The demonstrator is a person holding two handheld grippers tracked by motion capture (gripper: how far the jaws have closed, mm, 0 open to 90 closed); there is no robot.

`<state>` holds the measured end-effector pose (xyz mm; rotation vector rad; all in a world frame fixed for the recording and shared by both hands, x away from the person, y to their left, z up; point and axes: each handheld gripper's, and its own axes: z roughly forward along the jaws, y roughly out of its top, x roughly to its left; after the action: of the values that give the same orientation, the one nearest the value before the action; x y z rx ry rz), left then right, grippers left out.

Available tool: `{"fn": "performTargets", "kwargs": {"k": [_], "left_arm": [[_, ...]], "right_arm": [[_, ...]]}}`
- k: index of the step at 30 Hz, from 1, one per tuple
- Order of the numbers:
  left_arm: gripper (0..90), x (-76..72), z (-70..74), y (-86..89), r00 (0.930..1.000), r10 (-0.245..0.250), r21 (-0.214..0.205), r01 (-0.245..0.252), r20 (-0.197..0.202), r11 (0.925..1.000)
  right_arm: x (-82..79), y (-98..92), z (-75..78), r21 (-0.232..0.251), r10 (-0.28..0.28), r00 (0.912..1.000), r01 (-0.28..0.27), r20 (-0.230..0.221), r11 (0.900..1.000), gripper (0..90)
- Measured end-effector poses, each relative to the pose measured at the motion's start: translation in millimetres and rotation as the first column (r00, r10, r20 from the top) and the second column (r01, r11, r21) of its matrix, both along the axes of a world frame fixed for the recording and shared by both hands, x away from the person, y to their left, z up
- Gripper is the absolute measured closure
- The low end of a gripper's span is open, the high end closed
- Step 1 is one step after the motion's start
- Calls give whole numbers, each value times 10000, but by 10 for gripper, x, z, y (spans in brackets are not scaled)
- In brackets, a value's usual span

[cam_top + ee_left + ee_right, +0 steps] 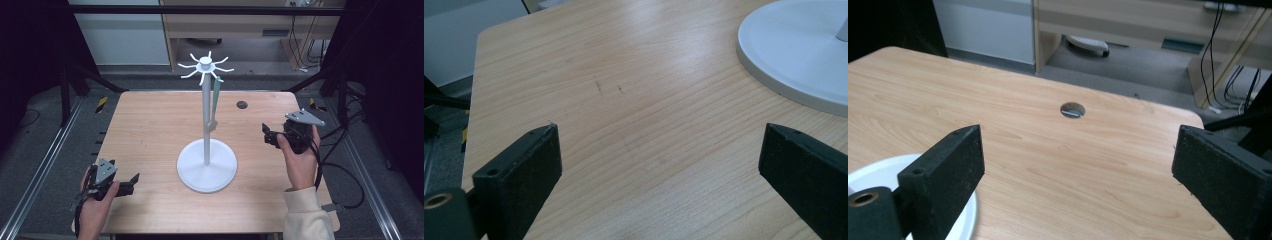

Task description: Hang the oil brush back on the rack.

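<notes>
Slim teal-green utensil (216, 102), likely spoon, hangs on white pronged metal rack (206, 150): hanging looks done. Left gripper (131, 182), right gripper (267, 136): jaws wide apart, empty, clear of rack on wooden table (150, 125).

High view: a stand (206, 145) rises from its round base (206, 172) at the centre of the table (150, 130), its crown of hooks (205, 64) at upper centre of the frame, and a hanging tool (215, 102) dangles from one hook just right of the pole, above the tabletop. A round hole (242, 105) lies in the tabletop to the upper right of the base, while the left gripper (131, 183) sits at lower left of the frame near the table's front edge, left of the base. The right gripper (269, 136) sits at right of centre, right of the base and below the hole.
</notes>
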<state>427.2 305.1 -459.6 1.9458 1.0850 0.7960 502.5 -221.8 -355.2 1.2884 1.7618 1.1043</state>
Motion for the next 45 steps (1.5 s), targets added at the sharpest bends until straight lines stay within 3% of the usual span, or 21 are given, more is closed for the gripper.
{"fn": "performTargets", "kwargs": {"k": [9, 12, 17, 24, 28, 31, 37, 45], "left_arm": [[30, 5, 2, 5, 10000, -11, -60, 11, 67, 10000], [29, 5, 2, -6, 10000, -36, -5, 36, 46, 10000], [29, 6, 1, -9, 10000, -56, 2, 56, 40, 10000], [29, 8, 0, -10, 10000, -58, 13, 58, 36, 10000], [29, 8, -4, -24, 10000, -89, 53, 88, 28, 9999], [29, 10, -8, -26, 10000, -86, 78, 86, -9, 9999], [29, 8, -11, -17, 10000, -63, 99, 63, -47, 9999], [29, 5, -17, -16, 10000, -63, 104, 63, -62, 9999]], "right_arm": [[126, -130, -286, -27, -533, 9932, 533, -1031, 9986, 78], [143, -167, -370, -123, -528, 9912, 517, -1213, 9986, 154], [170, -230, -508, 165, -421, 9893, 448, -1398, 9989, 151], [221, -227, -718, 44, -574, 9882, 587, -1421, 9983, 126], [246, -187, -842, -339, -477, 9915, 439, -1208, 9985, 126], [264, -149, -923, -317, -251, 9930, 216, -1154, 9993, 124], [298, -103, -1049, -445, 93, 9899, -157, -1415, 9989, 123], [313, -122, -1154, 3, 271, 9899, -273, -1394, 9996, 150]]}}
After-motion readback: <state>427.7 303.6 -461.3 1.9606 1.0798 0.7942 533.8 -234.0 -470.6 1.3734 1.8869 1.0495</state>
